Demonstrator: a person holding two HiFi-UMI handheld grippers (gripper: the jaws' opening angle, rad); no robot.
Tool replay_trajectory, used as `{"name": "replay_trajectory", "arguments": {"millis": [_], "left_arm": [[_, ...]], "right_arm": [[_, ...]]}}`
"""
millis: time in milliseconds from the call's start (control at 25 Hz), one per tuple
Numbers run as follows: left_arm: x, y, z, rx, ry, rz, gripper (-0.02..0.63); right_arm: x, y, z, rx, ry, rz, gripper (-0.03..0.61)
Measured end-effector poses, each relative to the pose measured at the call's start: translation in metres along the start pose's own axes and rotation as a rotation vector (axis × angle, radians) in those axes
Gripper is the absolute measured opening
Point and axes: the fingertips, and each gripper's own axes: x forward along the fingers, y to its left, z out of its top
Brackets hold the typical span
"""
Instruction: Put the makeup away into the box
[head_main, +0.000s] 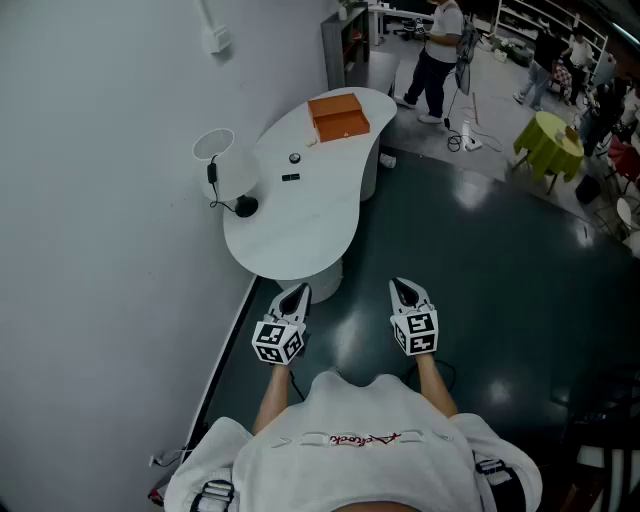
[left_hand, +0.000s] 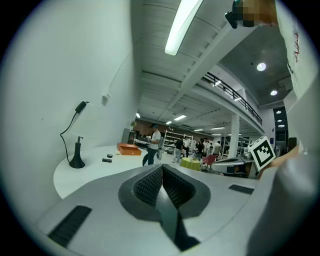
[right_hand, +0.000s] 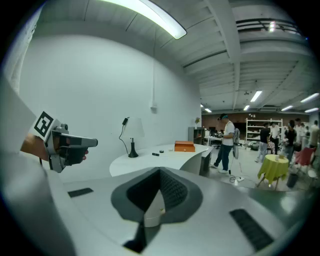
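Left claw (left_hand: 162, 169) closed — box (head_main: 338, 116) orange, rectangular.

Cool, dim indoor light from ceiling strip lamps (left_hand: 182, 25); glare patches on glossy floor (head_main: 470, 190); gripper views fisheye-warped, corners black.

Bare floor (head_main: 450, 260) fronts the table (head_main: 300, 235); lamp (head_main: 215, 150) crowds its left.

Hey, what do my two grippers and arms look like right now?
The left gripper and right gripper are pale grey, tapering, with dark ribbed pads. Each bears a white cube with black square markers. The forearms are bare below a white short-sleeved shirt with red script.
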Motion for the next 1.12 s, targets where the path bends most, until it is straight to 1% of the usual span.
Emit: {"name": "replay_trajectory", "arguments": {"millis": [240, 440, 560, 880, 1000, 1120], "left_arm": [[0.008, -0.009, -0.001, 0.006, 0.003, 0.006, 0.011], [0.010, -0.018, -0.002, 0.018, 0.007, 0.017, 0.011], [0.013, -0.023, 0.000, 0.027, 0.004, 0.033, 0.011], [0.023, -0.049, 0.005, 0.054, 0.001, 0.075, 0.011], [0.032, -0.050, -0.002, 0.045, 0.012, 0.065, 0.011], [0.042, -0.055, -0.008, 0.040, 0.035, 0.053, 0.011]], "right_arm": [[-0.003, -0.011, -0.002, 0.000, -0.005, 0.010, 0.018], [-0.010, -0.021, -0.004, 0.015, -0.031, 0.028, 0.020], [-0.013, -0.032, -0.004, 0.005, -0.035, 0.025, 0.020], [-0.031, -0.065, -0.006, -0.004, -0.066, 0.055, 0.020], [-0.030, -0.076, -0.008, -0.009, -0.079, 0.042, 0.020], [-0.037, -0.088, -0.012, 0.017, -0.076, 0.019, 0.020]]}}
